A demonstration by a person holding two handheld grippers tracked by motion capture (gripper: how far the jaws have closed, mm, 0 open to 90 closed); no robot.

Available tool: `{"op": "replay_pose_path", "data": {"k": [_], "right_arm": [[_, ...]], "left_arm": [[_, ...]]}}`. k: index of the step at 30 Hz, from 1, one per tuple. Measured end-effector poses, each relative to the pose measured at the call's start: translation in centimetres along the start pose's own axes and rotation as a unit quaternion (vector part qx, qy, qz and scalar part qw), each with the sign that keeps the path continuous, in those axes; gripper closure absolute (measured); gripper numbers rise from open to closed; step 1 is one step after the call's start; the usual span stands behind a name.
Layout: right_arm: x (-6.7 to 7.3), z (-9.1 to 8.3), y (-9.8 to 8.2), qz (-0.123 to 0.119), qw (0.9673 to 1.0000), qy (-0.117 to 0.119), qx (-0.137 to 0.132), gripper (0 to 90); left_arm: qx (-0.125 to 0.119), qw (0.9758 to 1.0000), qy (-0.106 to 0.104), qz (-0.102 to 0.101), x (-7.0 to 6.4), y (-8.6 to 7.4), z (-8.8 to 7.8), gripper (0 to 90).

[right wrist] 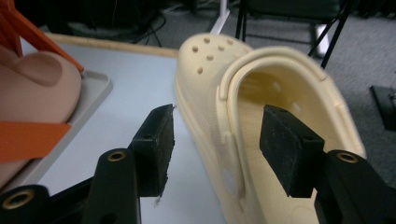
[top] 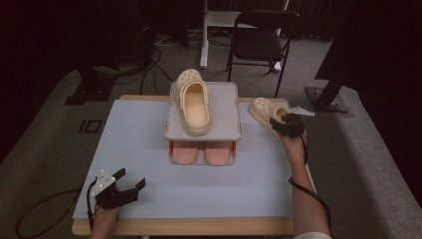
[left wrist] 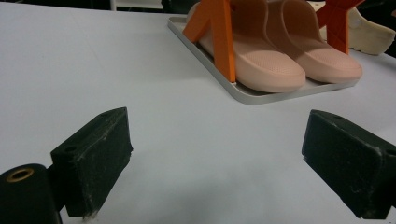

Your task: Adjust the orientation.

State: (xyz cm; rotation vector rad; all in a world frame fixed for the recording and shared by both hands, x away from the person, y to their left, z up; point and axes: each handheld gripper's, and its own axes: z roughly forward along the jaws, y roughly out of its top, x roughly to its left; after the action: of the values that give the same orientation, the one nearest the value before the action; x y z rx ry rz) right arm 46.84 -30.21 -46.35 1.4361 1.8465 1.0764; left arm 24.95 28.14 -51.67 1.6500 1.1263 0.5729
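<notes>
While my right tongs (right wrist: 215, 149) straddle the near side wall of the cream clog (right wrist: 261, 121) at the table's (top: 149, 149) right edge, half-closed with no pad pressing yet, I judge a grip on that thin wall could slip or nudge the clog off the edge. My left tongs (top: 130, 183) rest wide and empty near the front left corner. From above, my right tongs hide the clog's heel, and the shoe rack's (top: 221, 107) lower shelf is shadowed.

floor: grey carpet (top: 378, 164) | furniture: black chair (top: 261, 37) | backdrop: dark
</notes>
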Motion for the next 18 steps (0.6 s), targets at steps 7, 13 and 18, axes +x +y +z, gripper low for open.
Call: {"op": "replay_pose_path", "data": {"k": [7, 13, 18], "right_arm": [[-0.3, 1.0, 0.1, 0.006, 0.9999, -0.008, 0.014, 44.0], [-0.6, 1.7, -0.2, 0.013, 0.9994, -0.011, 0.031, 47.8], [-0.9, 2.2, -0.4, 0.013, 0.999, -0.01, 0.042, 55.7]], "left_arm": [[0.001, 1.0, 0.0, 0.0, 0.0, 0.0, 0.0, 8.2], [0.001, 1.0, 0.001, 0.002, 0.1, 0.0, -0.1, 8.2], [0.002, 1.0, 0.0, 0.001, 0.1, -0.1, 0.0, 8.2]]}}
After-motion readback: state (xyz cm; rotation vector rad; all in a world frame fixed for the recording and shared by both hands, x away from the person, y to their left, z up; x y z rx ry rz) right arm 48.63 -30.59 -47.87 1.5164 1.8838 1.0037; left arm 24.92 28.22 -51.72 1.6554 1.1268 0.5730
